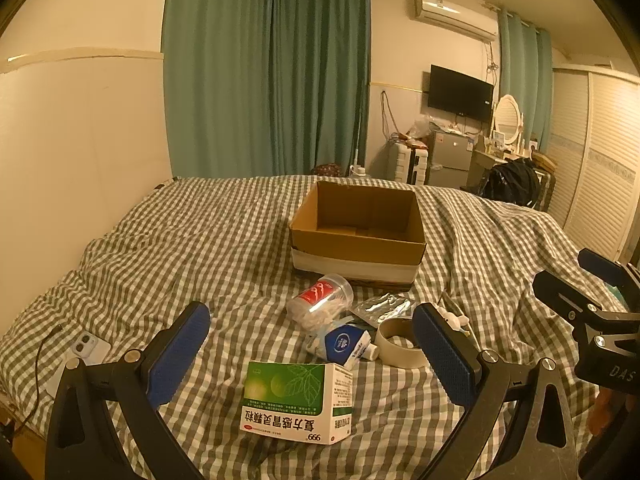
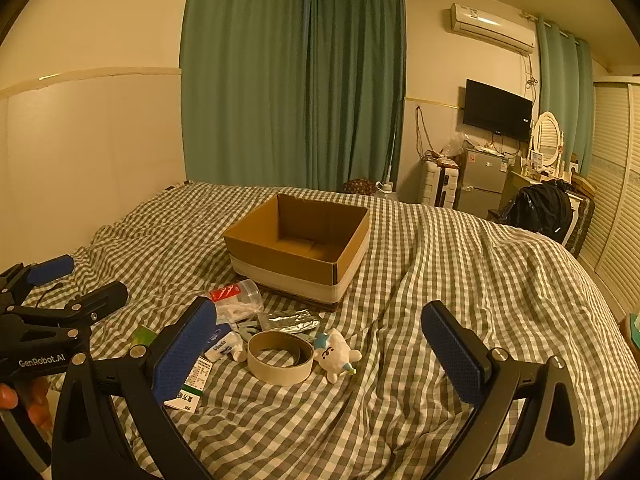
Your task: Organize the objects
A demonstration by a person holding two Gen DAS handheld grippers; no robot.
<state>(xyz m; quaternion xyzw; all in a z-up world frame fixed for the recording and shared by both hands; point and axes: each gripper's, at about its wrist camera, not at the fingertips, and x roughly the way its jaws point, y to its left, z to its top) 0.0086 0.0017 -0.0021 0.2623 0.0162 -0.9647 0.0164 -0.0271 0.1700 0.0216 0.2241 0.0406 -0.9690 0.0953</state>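
Note:
An open cardboard box (image 1: 357, 236) (image 2: 298, 250) stands on the checked bedspread. In front of it lie a clear cup of cotton swabs (image 1: 320, 302) (image 2: 236, 300), a foil pouch (image 1: 382, 308) (image 2: 290, 320), a tissue pack (image 1: 346, 344) (image 2: 224, 346), a tape roll (image 1: 400, 342) (image 2: 280, 356), a white plush toy (image 2: 336, 354) and a green and white medicine box (image 1: 298, 402) (image 2: 188, 384). My left gripper (image 1: 312, 354) is open, hovering just above the medicine box. My right gripper (image 2: 320, 350) is open above the tape roll and the toy.
A phone on a cable (image 1: 86, 350) lies at the bed's left edge. The wall runs along the left; green curtains (image 1: 266, 76) hang behind. A fridge (image 1: 448, 158), a dresser and a wardrobe (image 1: 600, 160) stand to the right. A hand (image 2: 24, 400) holds the left gripper.

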